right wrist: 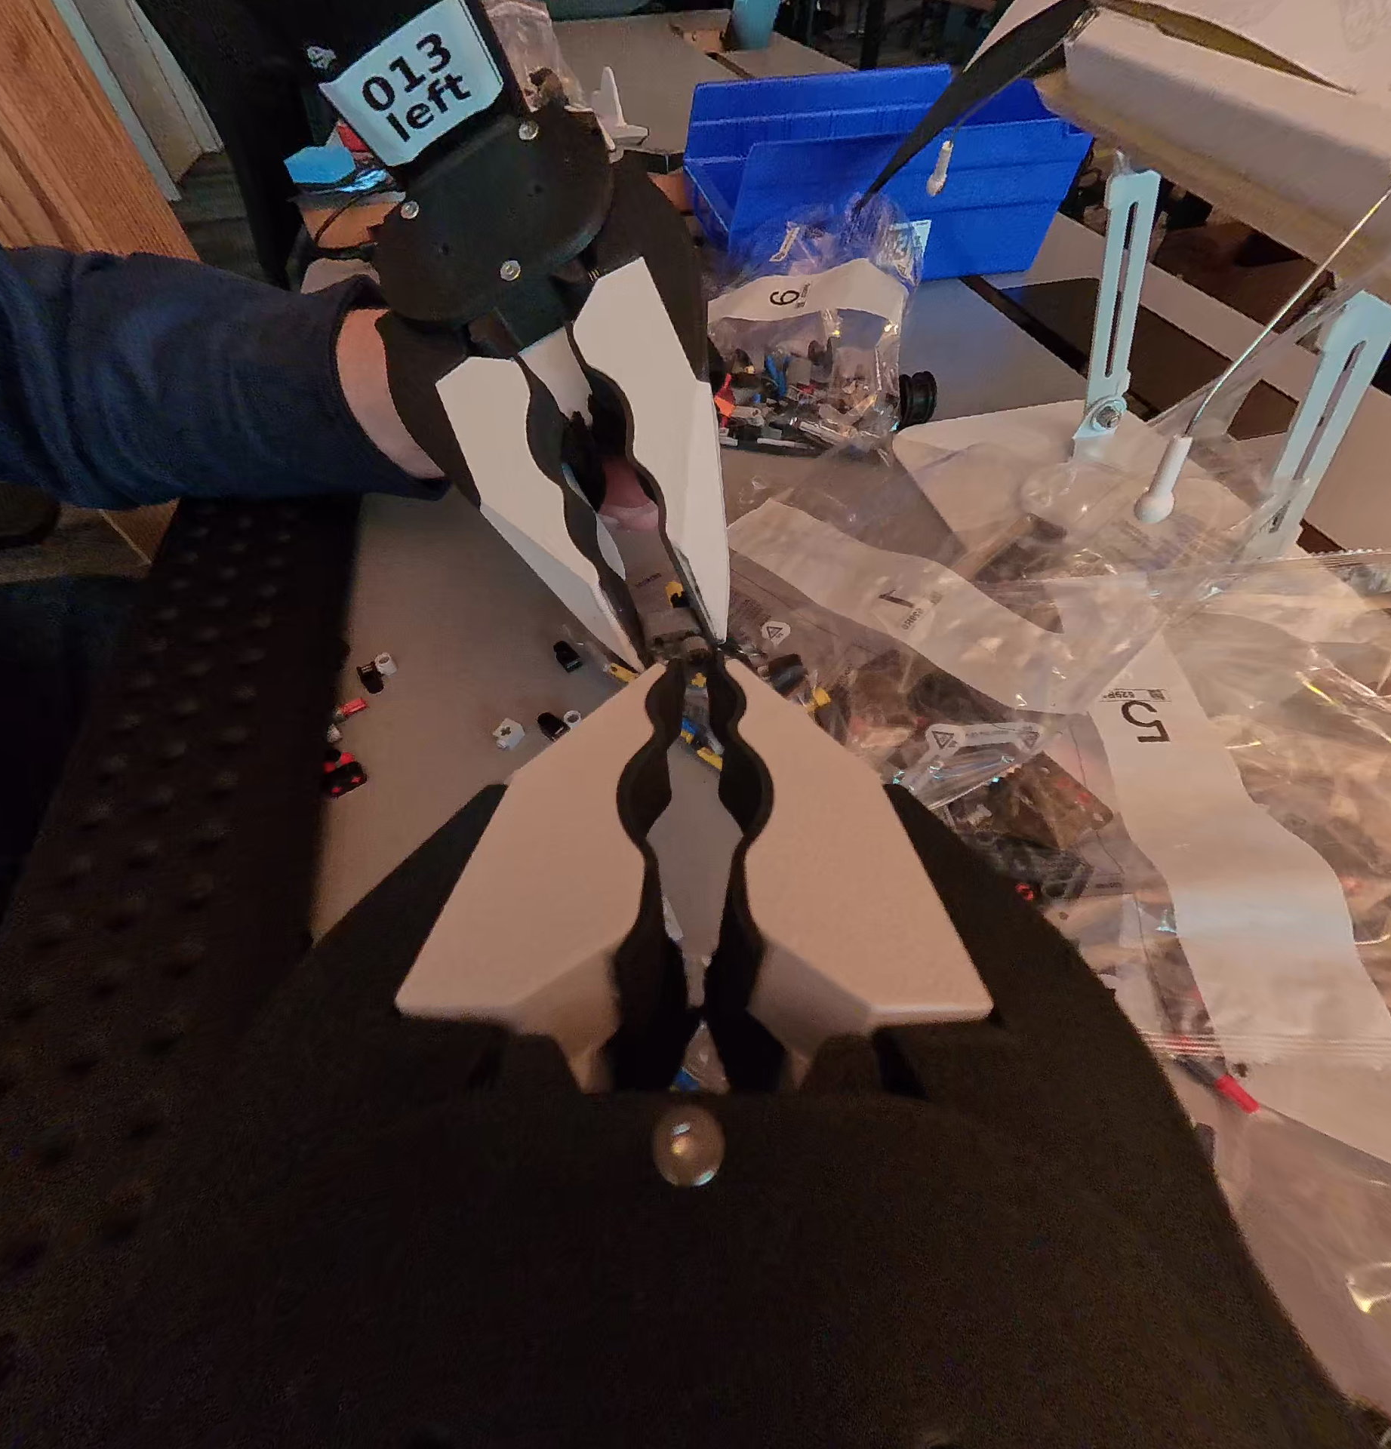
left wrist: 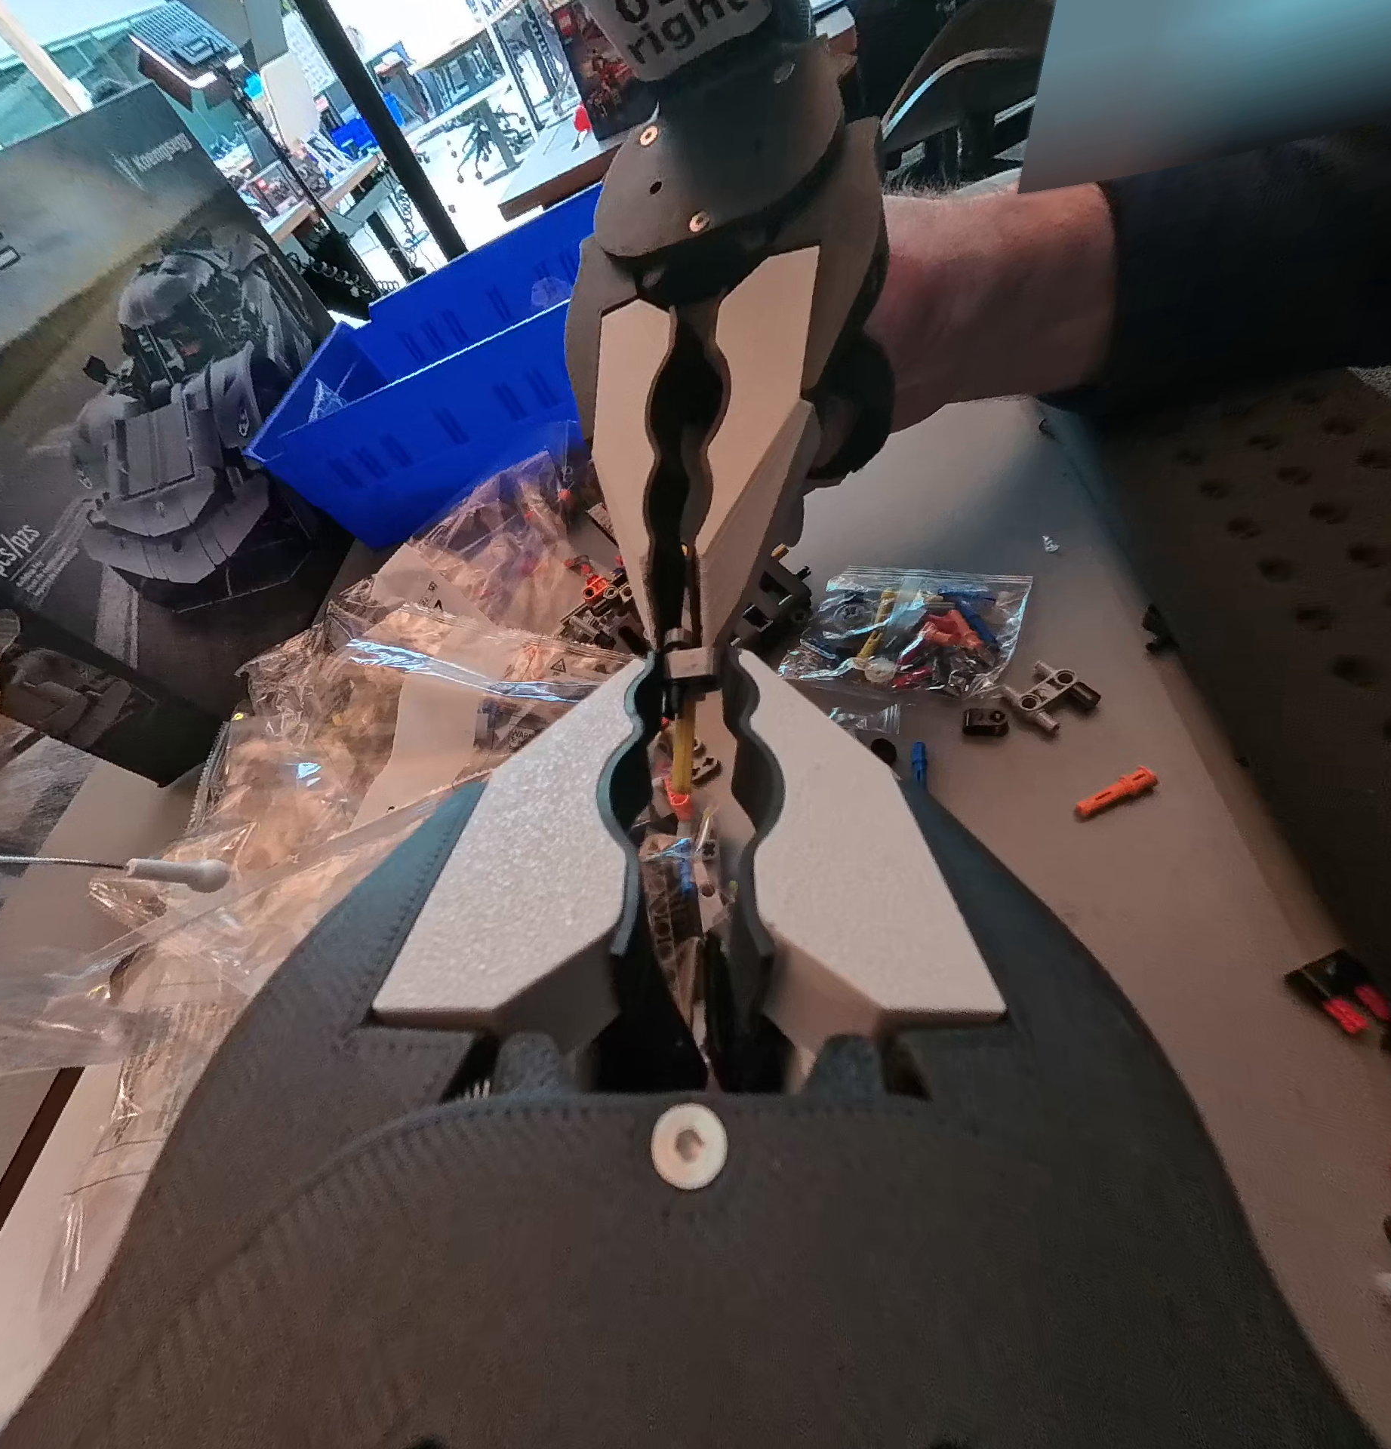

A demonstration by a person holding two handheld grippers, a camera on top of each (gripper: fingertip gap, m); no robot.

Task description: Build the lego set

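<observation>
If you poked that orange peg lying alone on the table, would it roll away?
Probably. The orange peg looks round and narrow and lies on its side on the smooth table, so a sideways nudge would likely roll it. It seems tiny and light, so it may skid too. Its wider end might curve its path.

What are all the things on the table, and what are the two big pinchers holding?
Small part: one, grey, pinched between both gripper tips.
Axle: one, yellow, hanging under the grey part.
Pin: one, orange, loose on the table, right side.
Zip bag of parts: one, clear with mixed colours, past the tips to the right.
Plastic bags: several, clear and crumpled, table's far side.
Bins: at least two, blue, behind the bags.
Set box: one, dark, standing left.
Table: one, grey.
Left gripper: shut on the small part.
Right gripper: shut on the same part.
</observation>
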